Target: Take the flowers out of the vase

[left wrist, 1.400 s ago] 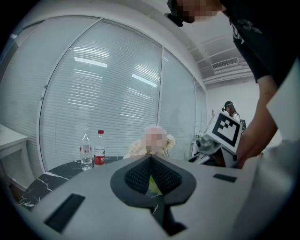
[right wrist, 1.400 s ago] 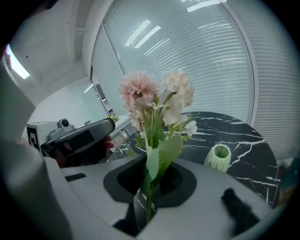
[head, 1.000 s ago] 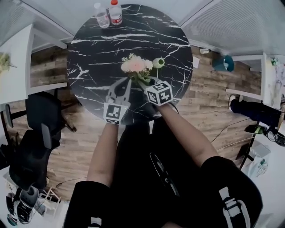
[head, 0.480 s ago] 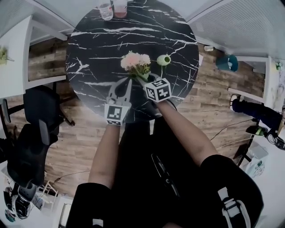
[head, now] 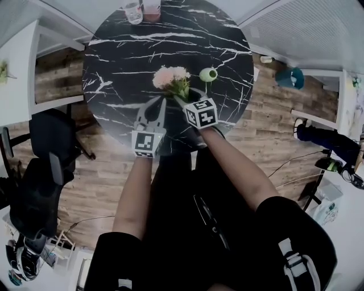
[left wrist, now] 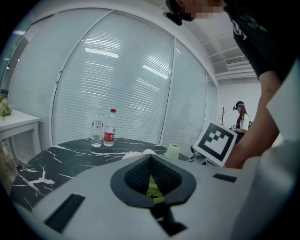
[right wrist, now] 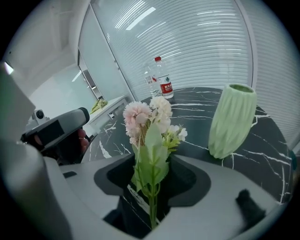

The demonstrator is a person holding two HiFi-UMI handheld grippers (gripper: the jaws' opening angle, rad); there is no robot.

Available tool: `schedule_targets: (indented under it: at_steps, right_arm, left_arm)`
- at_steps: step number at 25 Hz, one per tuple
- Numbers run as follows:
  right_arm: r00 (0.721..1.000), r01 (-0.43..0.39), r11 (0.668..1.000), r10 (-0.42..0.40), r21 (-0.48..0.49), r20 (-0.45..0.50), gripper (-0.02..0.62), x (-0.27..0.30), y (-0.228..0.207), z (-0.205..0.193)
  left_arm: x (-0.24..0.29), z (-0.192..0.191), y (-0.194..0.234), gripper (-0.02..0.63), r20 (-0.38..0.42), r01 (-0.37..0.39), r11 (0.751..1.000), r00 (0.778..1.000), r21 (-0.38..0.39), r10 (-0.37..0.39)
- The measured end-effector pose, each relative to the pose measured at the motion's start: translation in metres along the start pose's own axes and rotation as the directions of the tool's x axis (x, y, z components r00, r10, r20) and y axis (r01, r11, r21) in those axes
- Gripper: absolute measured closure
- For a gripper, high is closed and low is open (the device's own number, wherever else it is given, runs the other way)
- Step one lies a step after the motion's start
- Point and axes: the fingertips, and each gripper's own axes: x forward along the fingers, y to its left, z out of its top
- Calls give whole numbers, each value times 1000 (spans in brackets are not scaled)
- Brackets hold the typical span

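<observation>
The pink and white flowers (head: 170, 77) are out of the pale green vase (head: 208, 74), which stands upright on the black marble table (head: 131, 51) just to their right. My right gripper (head: 183, 98) is at their stems. In the right gripper view the flowers (right wrist: 147, 117) rise between the jaws of the right gripper (right wrist: 151, 168). Those jaws are opening and stand apart on either side of the green stem, no longer pressing it. The vase (right wrist: 232, 119) is off to the right. My left gripper (head: 162, 101) sits left of the stems, and the pads of the left gripper (left wrist: 151, 161) meet.
Two water bottles (head: 132, 10) stand at the table's far edge, also seen in the left gripper view as bottles (left wrist: 109, 127). A black chair (head: 54, 142) is left of the table. Wooden floor surrounds it. A person stands far off at the right (left wrist: 241, 119).
Both grippers and the flowers have sunk a little toward the table. The vase has not moved.
</observation>
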Motion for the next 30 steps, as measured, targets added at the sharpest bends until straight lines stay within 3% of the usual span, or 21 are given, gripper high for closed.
schedule_targets:
  at_steps: [17,25,30]
  right_arm:
    - [996,1,999,2,-40,85,359,-54,15,42]
    - [984,-71,993,86,-100,154,359,-102,47,59]
    - [959,-123,984,150,-126,241,359,-146,68,74]
  left_arm:
    - [-16,46,-17,592,44,27,999,999,45,-29]
    - [-33,72,-34,592,50,78,996,995,52,-81]
    - [-42,92,-51,592,59,127,989,990,73,-132]
